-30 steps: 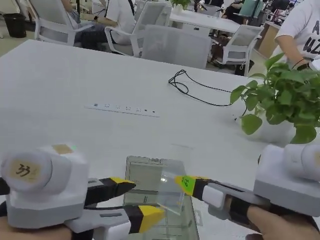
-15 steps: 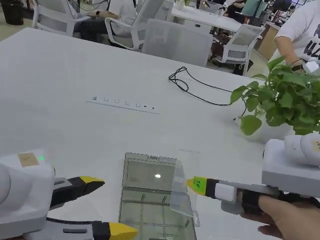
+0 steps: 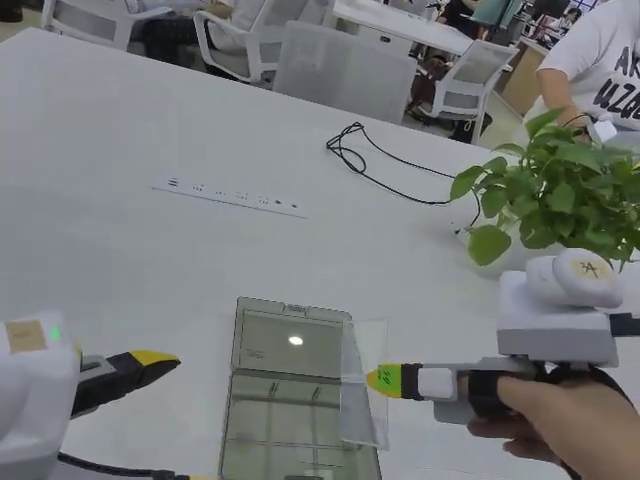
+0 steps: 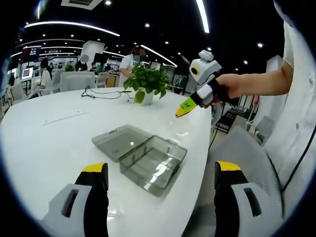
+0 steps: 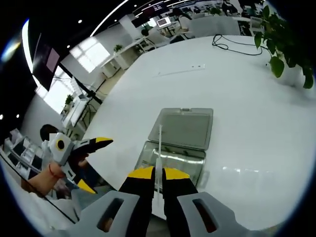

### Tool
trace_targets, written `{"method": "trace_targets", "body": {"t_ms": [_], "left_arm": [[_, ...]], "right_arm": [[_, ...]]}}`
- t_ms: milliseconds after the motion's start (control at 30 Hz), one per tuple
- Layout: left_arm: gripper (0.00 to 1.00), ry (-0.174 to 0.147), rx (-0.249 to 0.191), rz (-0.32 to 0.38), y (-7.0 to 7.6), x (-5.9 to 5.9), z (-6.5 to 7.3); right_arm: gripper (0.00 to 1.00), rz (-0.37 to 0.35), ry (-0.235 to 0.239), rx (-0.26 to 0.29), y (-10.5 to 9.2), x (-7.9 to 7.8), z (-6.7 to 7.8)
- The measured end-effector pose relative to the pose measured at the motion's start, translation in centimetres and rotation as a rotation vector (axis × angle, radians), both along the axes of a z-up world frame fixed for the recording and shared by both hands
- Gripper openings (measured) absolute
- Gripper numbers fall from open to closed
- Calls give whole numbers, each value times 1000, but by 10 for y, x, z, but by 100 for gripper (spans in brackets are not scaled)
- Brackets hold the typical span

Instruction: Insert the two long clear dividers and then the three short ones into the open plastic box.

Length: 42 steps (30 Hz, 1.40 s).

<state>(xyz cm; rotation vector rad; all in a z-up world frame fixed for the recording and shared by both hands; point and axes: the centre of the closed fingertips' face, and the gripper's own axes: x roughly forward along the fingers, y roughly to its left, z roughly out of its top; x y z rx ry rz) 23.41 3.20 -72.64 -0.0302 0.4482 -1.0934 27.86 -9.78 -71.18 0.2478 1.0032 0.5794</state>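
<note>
The open smoky-clear plastic box [image 3: 292, 425] lies near the table's front edge with its lid [image 3: 290, 342] folded flat behind it. My right gripper [image 3: 380, 380] is shut on a clear divider [image 3: 362, 385], held upright over the box's right edge. In the right gripper view the divider [image 5: 159, 148] rises edge-on from the shut gripper [image 5: 158, 174] above the box [image 5: 173, 157]. My left gripper [image 4: 160, 195] is open and holds nothing, with the box [image 4: 153, 162] ahead of it. One of its yellow fingertips [image 3: 152, 360] shows left of the box.
A potted plant [image 3: 560, 205] stands at the right, close behind my right hand. A white power strip [image 3: 228, 196] and a black cable [image 3: 380, 165] lie farther back. Chairs and seated people are beyond the table's far edge.
My left gripper has drawn back to the left, away from the divider. The right gripper, still shut on the divider, has shifted slightly right over the box. The head camera has tilted down.
</note>
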Motion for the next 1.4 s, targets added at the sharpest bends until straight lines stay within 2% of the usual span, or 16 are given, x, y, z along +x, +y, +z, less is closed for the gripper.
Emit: {"method": "trace_targets", "body": {"t_ms": [200, 467, 600, 700, 867, 967, 1400], "left_arm": [[100, -5, 11, -23, 2, 1, -7], [100, -1, 28, -54, 4, 2, -15], [100, -2, 27, -63, 3, 1, -16], [100, -2, 29, -68, 2, 1, -18], [100, 0, 29, -71, 2, 2, -18], [100, -3, 22, -65, 2, 3, -17], [100, 5, -3, -54, 0, 5, -15]], "right_arm": [[7, -14, 76, -22, -4, 4, -8], [7, -38, 173, -23, -8, 1, -19], [7, -51, 242, 7, -3, -3, -25], [7, -42, 284, -27, -3, -4, -33], [7, -39, 317, -21, 4, 0, -40], [7, -26, 340, -56, 3, -2, -46], [7, -33, 388, -105, -1, -1, -65]]}}
